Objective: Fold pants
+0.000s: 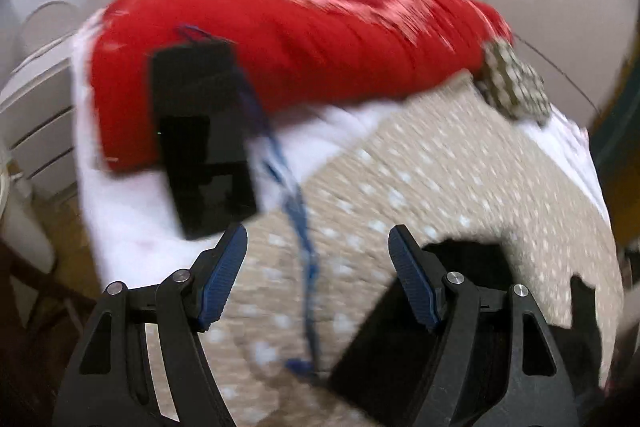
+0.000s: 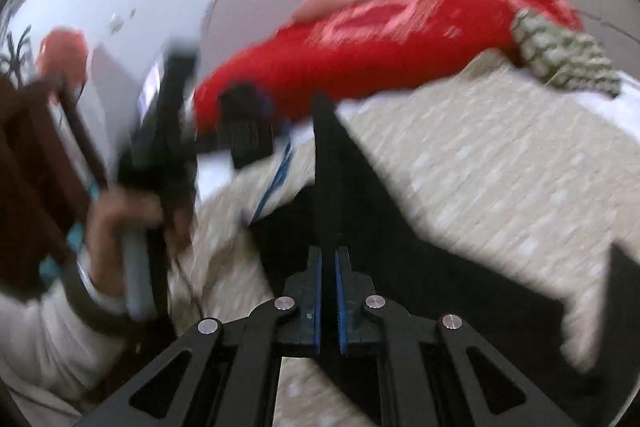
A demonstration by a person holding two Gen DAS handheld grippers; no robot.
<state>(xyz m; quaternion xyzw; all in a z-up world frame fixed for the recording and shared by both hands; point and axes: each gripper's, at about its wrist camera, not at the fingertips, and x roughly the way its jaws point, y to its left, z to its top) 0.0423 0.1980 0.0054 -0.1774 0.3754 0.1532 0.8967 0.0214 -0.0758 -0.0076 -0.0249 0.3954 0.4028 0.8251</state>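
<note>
Both views are motion-blurred. The black pants (image 2: 400, 227) lie on a beige, white-dotted bedspread (image 1: 440, 171) that covers a bed; a white sheet (image 1: 120, 195) shows at its edge.

Right gripper (image 2: 328, 291): the fingers are closed to a narrow slit, and a taut upright edge of the black fabric runs straight out from between them. The cloth is judged to be pinched there, lifted so that it can be carried over for a fold. The rest of the pants spreads dark across the bedspread below and to the right.

Left gripper (image 1: 318, 275): the fingers stand wide apart and hold nothing. They hover above the bedspread, with black fabric just beneath the right-hand finger. The open spread suggests readiness to take a second hold on the pants.

In the right wrist view, the person's left hand (image 2: 124, 219) grips the handle of the left gripper, placing it at the left of the garment.

A black rectangular device (image 1: 204, 139) with a blue cord (image 1: 296, 211) lies near the head of the bed, partly against a red pillow (image 1: 280, 55). A patterned cushion (image 1: 516, 83) sits at the pillow's far end. These stay apart from the pants, though the cord trails toward the folding area and could snag.
</note>
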